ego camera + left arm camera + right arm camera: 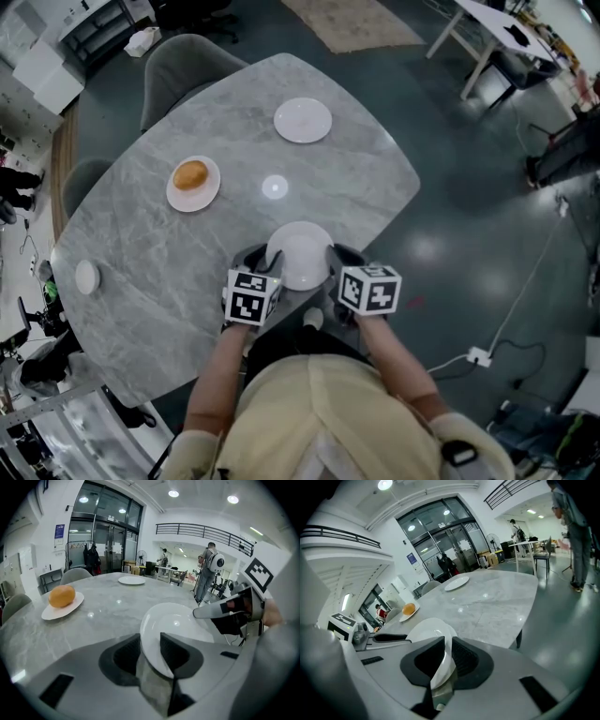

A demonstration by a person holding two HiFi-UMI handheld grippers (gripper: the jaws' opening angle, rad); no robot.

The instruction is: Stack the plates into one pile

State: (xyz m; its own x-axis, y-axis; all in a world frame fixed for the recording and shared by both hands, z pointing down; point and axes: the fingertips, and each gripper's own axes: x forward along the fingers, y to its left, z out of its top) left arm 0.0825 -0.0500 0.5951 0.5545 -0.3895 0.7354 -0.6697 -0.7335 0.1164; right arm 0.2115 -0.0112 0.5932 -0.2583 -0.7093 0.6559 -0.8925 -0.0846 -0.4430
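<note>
Both claws are on the white plate, low at the near edge of the worktop. The left claw pinches its left rim, and the right claw is closed narrow on the right rim. It looks like glazed ceramic (slick, rigid, chips if dropped), so opposite rim holds look right. The far empty plate seems a likely base.

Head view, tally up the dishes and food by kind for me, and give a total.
Plates: 3 (held plate, empty plate, bun plate)
Small dish: 1
Bun: 1
Total: 5
</note>
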